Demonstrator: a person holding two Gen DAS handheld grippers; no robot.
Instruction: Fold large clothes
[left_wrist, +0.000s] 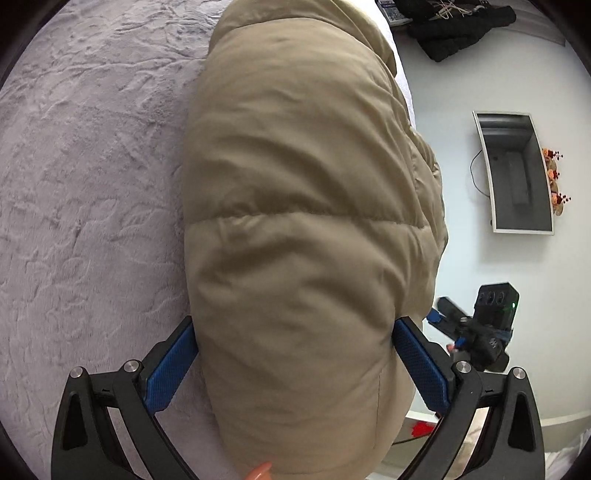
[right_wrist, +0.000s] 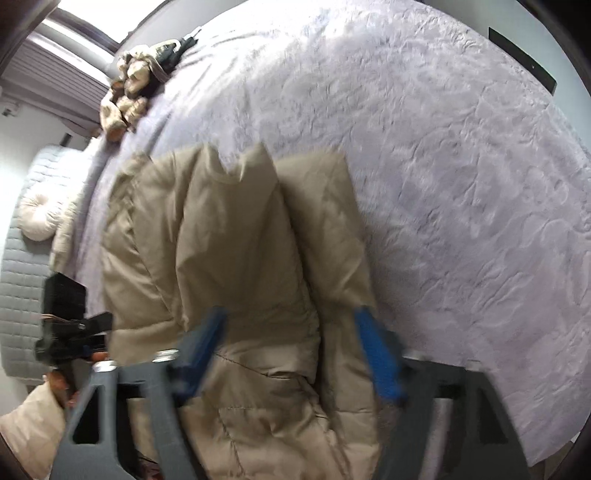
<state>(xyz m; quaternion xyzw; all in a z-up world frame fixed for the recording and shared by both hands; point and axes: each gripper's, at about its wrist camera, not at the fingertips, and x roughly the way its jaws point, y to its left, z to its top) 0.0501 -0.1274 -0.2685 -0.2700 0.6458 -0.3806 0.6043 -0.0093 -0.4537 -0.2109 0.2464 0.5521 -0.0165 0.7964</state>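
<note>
Right claw (right_wrist: 290, 352) motion-blurred; jacket (right_wrist: 236, 280) cut off below.

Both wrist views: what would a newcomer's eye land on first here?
The tan puffer jacket dominates both views, bulging between the left claw's blue pads, which press its sides. It lies on a lavender textured bedspread, with the right claw straddling its folded layers. A stuffed toy sits at the bed's far edge.

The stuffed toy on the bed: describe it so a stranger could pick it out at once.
Start from the lavender bedspread covering the bed, and follow it past the tan puffer jacket to the far edge near the window. There lies the stuffed toy, a small lumpy heap of cream and brown plush. Unlike the smooth round cream cushion nearby, it is mottled, with limbs.
</note>
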